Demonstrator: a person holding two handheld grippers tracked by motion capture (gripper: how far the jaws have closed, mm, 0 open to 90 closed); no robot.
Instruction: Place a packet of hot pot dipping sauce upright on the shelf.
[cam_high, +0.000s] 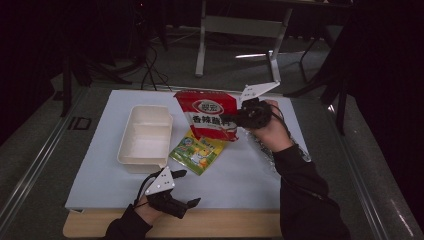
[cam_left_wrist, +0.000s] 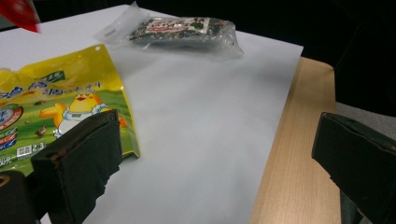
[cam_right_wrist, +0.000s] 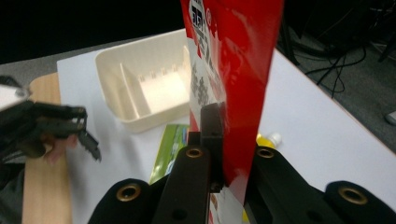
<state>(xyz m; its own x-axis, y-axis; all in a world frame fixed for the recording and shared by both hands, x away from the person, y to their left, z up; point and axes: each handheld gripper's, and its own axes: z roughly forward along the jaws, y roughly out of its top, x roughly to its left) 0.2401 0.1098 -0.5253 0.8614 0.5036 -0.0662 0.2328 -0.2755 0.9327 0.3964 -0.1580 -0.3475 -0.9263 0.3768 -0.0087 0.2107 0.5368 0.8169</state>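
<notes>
High view | right tool (cam_high: 239, 118) grips red bag (cam_high: 210, 114) | left tool (cam_high: 186, 187) wide, table edge

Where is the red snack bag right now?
In the high view the red snack bag hangs clamped in the right tool, above the yellow packet, right of the cream tray.

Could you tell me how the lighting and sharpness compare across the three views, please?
High view: dim overall, dark surroundings, the white sheet brightest, the right gripper slightly soft. Left gripper view: evenly lit, the yellow snack bag and clear packet fairly sharp, the near jaws soft. Right gripper view: black background, the red bag close up and blurred, the cream tray clearer.
</notes>
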